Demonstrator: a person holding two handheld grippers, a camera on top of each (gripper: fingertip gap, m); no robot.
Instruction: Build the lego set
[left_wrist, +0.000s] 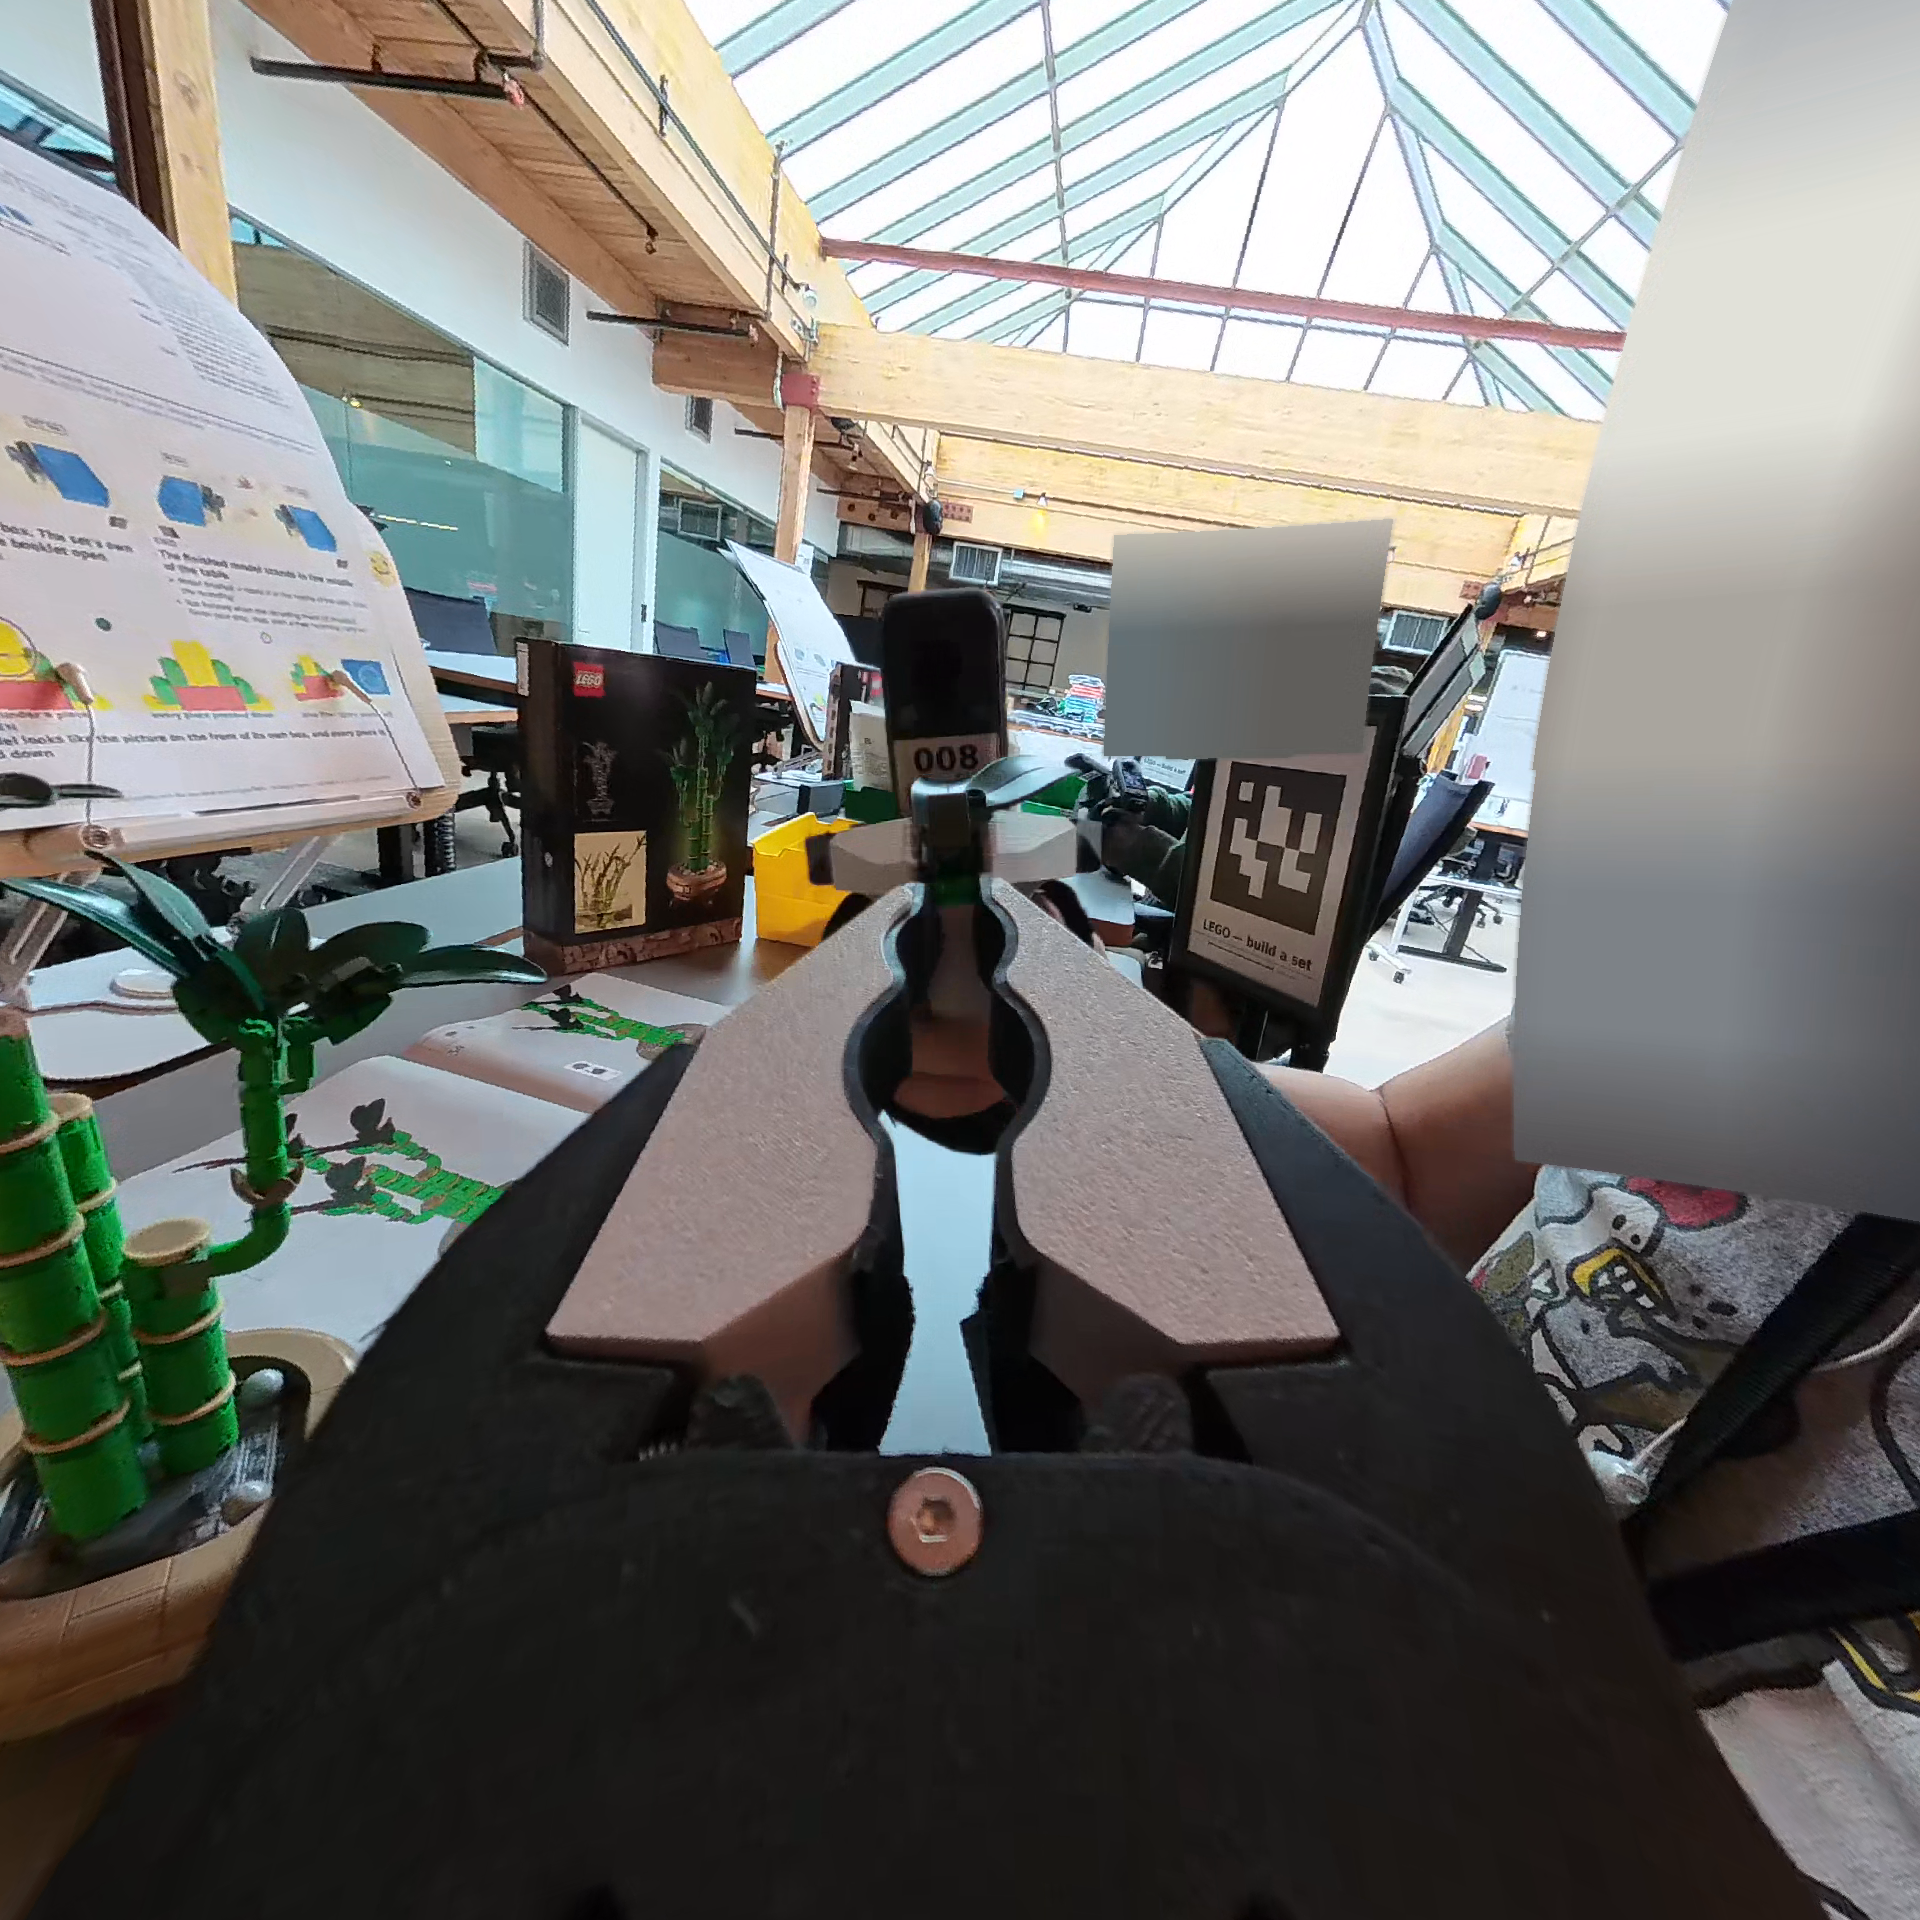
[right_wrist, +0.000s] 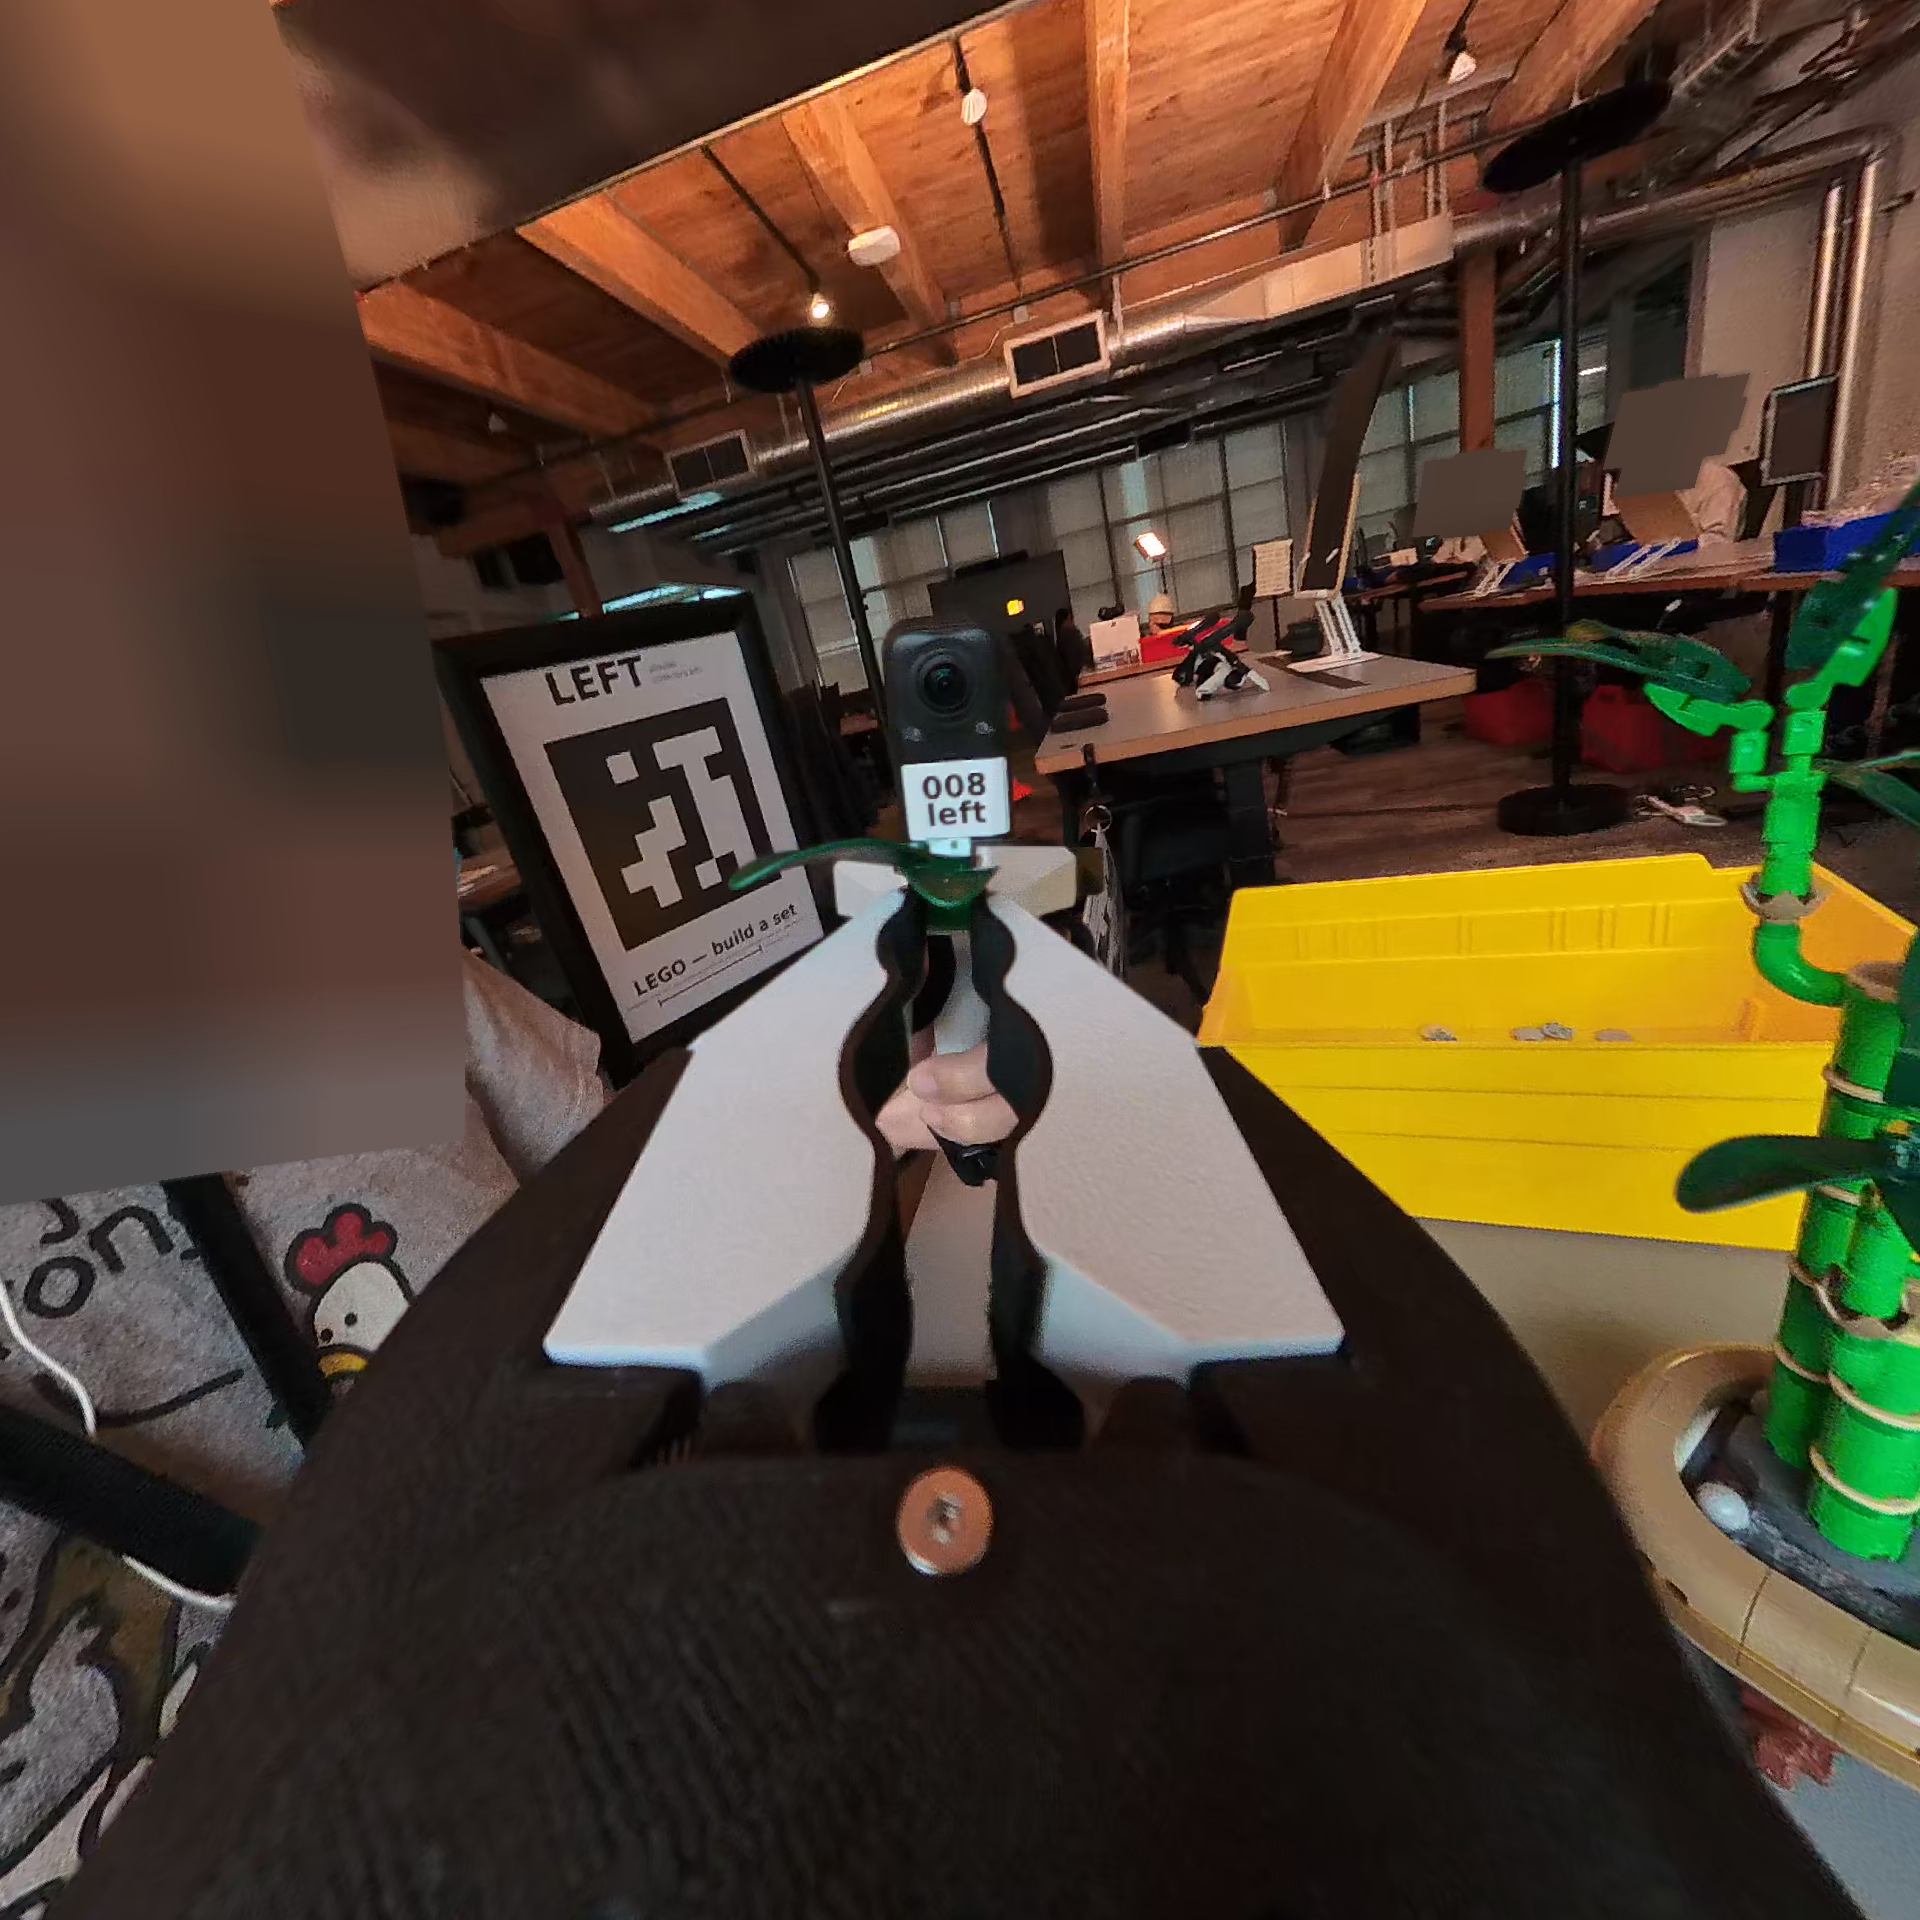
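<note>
On my left wrist cam, my brown-fingered left gripper (left_wrist: 951, 899) has its jaws pinched nearly together on a small green lego stem piece (left_wrist: 954, 885) right at the tips, nose to nose with the other gripper. The half-built green bamboo lego plant (left_wrist: 125, 1236) sits off to the left on the table. Over on the right wrist cam, my white-fingered right gripper (right_wrist: 948, 902) is clamped narrow on a dark green lego leaf piece (right_wrist: 831, 858), which pokes out past the tips. A yellow plastic bin (right_wrist: 1507, 1101) sits to the right.
</note>
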